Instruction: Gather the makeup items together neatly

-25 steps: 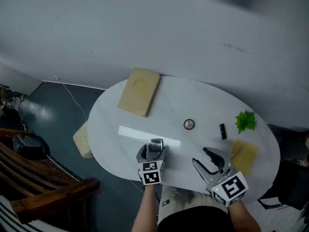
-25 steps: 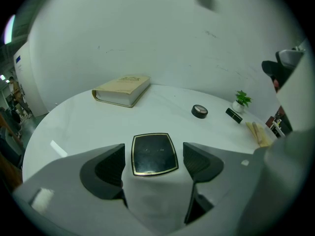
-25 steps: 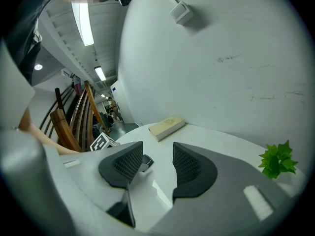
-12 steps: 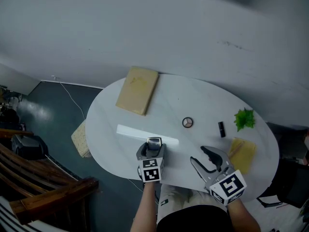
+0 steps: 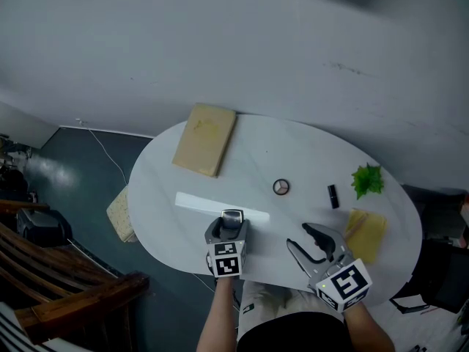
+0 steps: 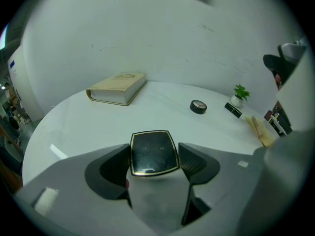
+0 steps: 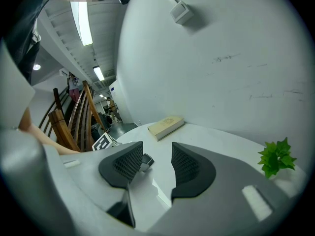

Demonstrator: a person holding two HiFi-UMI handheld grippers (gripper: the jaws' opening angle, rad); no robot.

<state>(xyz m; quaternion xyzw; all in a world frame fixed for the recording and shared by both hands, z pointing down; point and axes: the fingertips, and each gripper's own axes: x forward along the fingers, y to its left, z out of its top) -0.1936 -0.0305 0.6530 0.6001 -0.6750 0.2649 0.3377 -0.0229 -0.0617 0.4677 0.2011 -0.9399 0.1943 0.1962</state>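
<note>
Left gripper [image 6: 154, 156]: at the near edge of the white oval table [image 5: 242, 167], left of centre; its jaws had just been closing and pinched a square black compact [image 6: 154, 151] with a gold rim by its two side edges.
Square black compact: lay flat between the left jaws, near and left of the other makeup.
Right gripper [image 7: 150, 163]: hovered over the near right part of the table, jaws spread with only bare tabletop between them.
Round compact [image 5: 281, 188]: lay mid-table, beyond both grippers, apart from the square one.
Lipstick [image 5: 333, 196]: a small dark tube lay to the right of the round compact, near it but not touching.
Small green plant [image 5: 368, 180]: stood just right of the lipstick, by the right rim.
Tan book [image 5: 204, 139]: lay flat at the far left of the table, well apart from the makeup.
</note>
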